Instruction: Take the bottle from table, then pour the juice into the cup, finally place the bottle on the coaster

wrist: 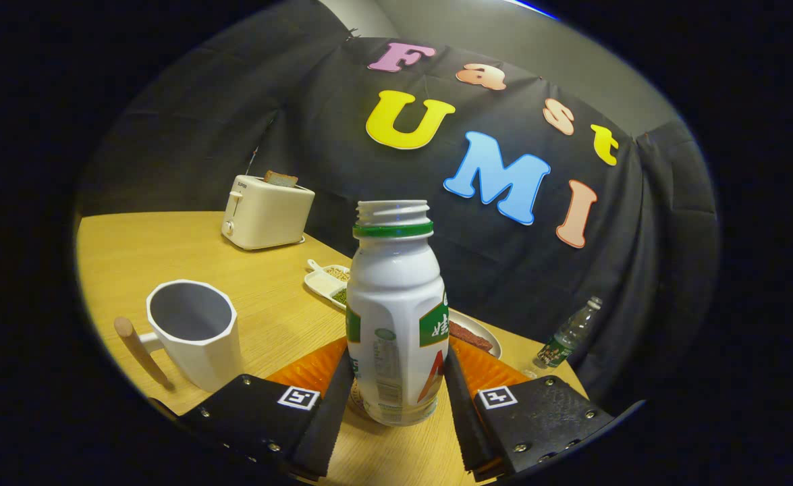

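White plastic bottle (396, 317), cap off, green ring at the neck, stands upright between the fingers of the claw (396, 405). Both fingers sit against its lower sides, left finger (329, 412) on one flank, right finger (460, 405) on the other, so the claw is closed around the bottle partway, about as wide as the bottle body. Bottle base looks to be on or just over a round coaster (356, 403) peeking out at its lower left; cannot tell if it is lifted. Orange mat (315, 368) lies under and behind the bottle on the wooden worktop (187, 250). White faceted cup (194, 334) with a wooden handle sits just left of the left finger, empty inside, apart from the bottle. Beyond the bottle: a divided white dish (325, 280) holding grains, a plate (484, 337) with a brownish slab on it, partly hidden by the bottle. Far back on the worktop, a cream toaster (266, 212) with a slice of bread (280, 178) sticking up. Clear water bottle (568, 334) leans at the far right near the dark cloth wall.
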{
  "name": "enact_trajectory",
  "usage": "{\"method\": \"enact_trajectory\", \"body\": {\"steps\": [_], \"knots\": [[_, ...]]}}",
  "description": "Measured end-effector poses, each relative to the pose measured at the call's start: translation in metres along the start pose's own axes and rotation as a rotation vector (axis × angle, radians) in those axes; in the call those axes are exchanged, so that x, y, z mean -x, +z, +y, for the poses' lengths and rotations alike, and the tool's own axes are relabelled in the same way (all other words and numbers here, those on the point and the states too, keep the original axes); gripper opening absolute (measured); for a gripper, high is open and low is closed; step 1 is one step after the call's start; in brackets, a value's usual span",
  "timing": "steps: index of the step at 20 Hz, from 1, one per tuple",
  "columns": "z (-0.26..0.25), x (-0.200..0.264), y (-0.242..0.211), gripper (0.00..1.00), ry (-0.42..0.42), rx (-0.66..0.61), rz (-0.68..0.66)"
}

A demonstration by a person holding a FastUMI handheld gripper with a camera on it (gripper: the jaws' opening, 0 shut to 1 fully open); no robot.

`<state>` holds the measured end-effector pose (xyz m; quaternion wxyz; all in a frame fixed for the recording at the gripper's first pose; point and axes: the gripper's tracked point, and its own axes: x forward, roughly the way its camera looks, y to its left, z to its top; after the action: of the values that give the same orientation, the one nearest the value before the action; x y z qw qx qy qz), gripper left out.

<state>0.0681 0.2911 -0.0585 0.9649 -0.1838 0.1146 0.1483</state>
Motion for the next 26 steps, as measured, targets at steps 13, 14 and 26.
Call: {"method": "enact_trajectory", "body": {"steps": [13,14,26], "knots": [[0.0,-0.026,-0.019,0.71,0.06,-0.279,0.075],[0.0,-0.026,-0.019,0.71,0.058,-0.284,0.073],[-0.003,-0.037,-0.019,0.71,0.03,-0.359,0.018]]}}
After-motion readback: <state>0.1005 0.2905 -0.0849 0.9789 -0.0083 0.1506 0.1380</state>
